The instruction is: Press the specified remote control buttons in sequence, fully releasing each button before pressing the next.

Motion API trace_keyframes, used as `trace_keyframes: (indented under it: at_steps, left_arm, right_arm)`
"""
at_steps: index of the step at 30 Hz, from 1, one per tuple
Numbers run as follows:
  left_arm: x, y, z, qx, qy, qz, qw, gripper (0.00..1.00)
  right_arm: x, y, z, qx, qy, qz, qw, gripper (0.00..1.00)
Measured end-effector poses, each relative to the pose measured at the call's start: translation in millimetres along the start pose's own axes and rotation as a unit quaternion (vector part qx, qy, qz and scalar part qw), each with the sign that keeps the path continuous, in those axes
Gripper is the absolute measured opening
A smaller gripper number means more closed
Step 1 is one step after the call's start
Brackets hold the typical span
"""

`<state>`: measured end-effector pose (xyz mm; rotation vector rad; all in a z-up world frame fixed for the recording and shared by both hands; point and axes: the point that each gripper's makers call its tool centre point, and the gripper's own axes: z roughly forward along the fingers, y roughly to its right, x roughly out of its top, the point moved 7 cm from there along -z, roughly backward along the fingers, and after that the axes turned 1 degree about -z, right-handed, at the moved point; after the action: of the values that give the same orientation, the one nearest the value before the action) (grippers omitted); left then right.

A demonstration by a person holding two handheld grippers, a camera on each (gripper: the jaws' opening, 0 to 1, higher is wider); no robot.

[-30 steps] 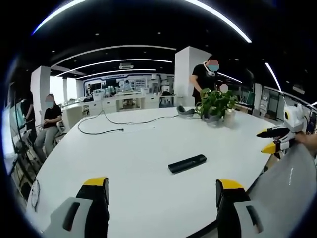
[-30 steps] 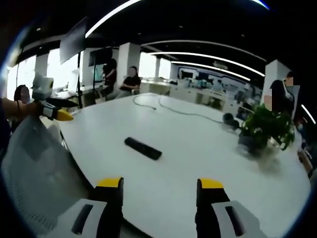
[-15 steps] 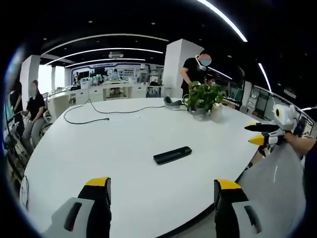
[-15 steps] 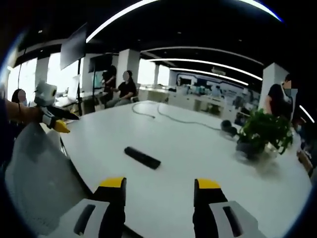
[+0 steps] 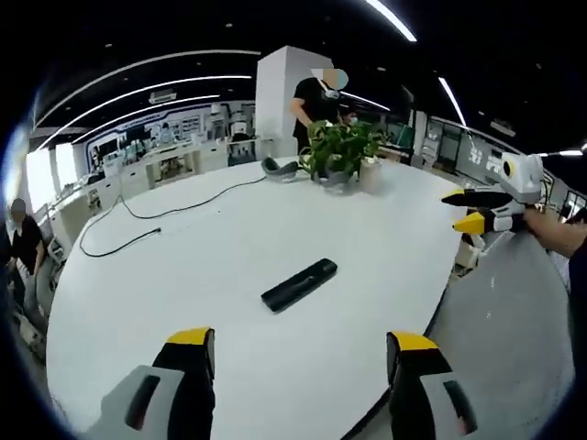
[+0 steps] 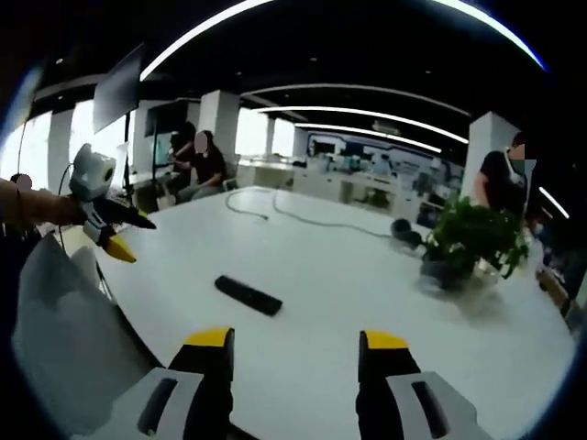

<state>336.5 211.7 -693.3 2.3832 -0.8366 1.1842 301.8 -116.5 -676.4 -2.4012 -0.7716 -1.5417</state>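
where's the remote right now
The remote lies flat on the white table, ahead of and between the left tool's jaws in the left gripper view, nearer the person than the plant. Neither tool touches it.

table (image 5: 229, 238) top looks smooth white laminate w/ a soft sheen, ceiling light strips reflecting faintly; remote (image 5: 299, 284) is matt black plastic, prob. hard shell. left gripper (image 5: 298, 353) and right gripper (image 6: 292, 344) have matt black jaws w/ glossy yellow plastic tips and pale grey plastic bodies. cable (image 5: 156, 215) looks black rubbery, plant (image 5: 341, 149) has glossy green leaves, chair back (image 6: 64, 339) is grey mesh cloth, matt.
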Motion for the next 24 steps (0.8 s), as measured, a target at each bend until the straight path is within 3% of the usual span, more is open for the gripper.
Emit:
trace_keyframes:
  at_steps: [1, 3, 7, 12, 24]
  left_arm:
    - [1.4, -0.6, 12.5, -0.020, -0.020, 0.015, 0.9995, 0.82]
    - [0.6, -0.6, 20.7, -0.029, -0.032, 0.026, 0.9987, 0.84]
    - [-3.8, -0.4, 36.9, -0.047, -0.056, 0.035, 0.9967, 0.91]
    - [-9.4, 0.6, 50.9, -0.062, -0.080, 0.047, 0.9938, 0.91]
    - [-3.2, -3.6, 77.4, -0.079, -0.098, 0.046, 0.9909, 0.92]
  right_arm:
    - [-7.3, -2.5, 4.1, -0.002, -0.015, -0.033, 0.9993, 0.50]
    - [-11.4, -0.5, 5.4, -0.009, -0.040, -0.073, 0.9965, 0.48]
    - [-10.5, -1.7, 5.9, 0.003, -0.027, -0.048, 0.9984, 0.49]
    - [-11.4, -2.0, 5.0, 0.000, -0.033, -0.047, 0.9983, 0.49]
    - [-15.4, -1.8, 4.8, 0.000, -0.056, -0.049, 0.9972, 0.46]
